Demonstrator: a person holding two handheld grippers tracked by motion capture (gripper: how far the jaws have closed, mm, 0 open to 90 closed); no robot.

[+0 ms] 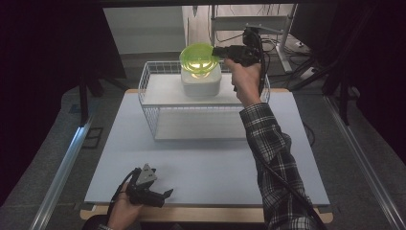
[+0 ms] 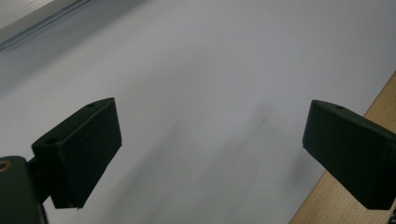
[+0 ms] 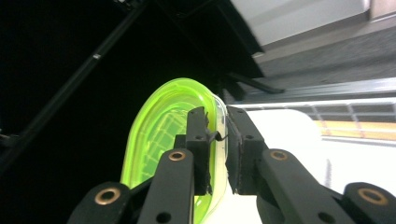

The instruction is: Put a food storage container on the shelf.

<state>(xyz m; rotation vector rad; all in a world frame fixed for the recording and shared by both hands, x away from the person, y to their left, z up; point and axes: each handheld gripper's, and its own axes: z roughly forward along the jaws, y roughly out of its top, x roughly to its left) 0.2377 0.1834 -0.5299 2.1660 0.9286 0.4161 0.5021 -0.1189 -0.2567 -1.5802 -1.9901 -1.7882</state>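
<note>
Dark curtains frame a pale table (image 1: 206, 163) whose far edge bears a wire basket (image 1: 158, 91). Over its white container (image 1: 201, 82), the right gripper (image 1: 221, 52) pinches a green bowl (image 1: 197, 57) by the rim — light, stiff, slippery plastic; the right gripper view shows that bite (image 3: 217, 140). The left gripper (image 1: 165, 195) idles open near the front edge.

The high view looks forward and down over the whole table (image 1: 201, 163). The left gripper view skims close along that same pale tabletop near its wooden front edge. The right gripper view, rolled sideways, sits very near the green bowl (image 3: 168, 135), shared with the high view
</note>
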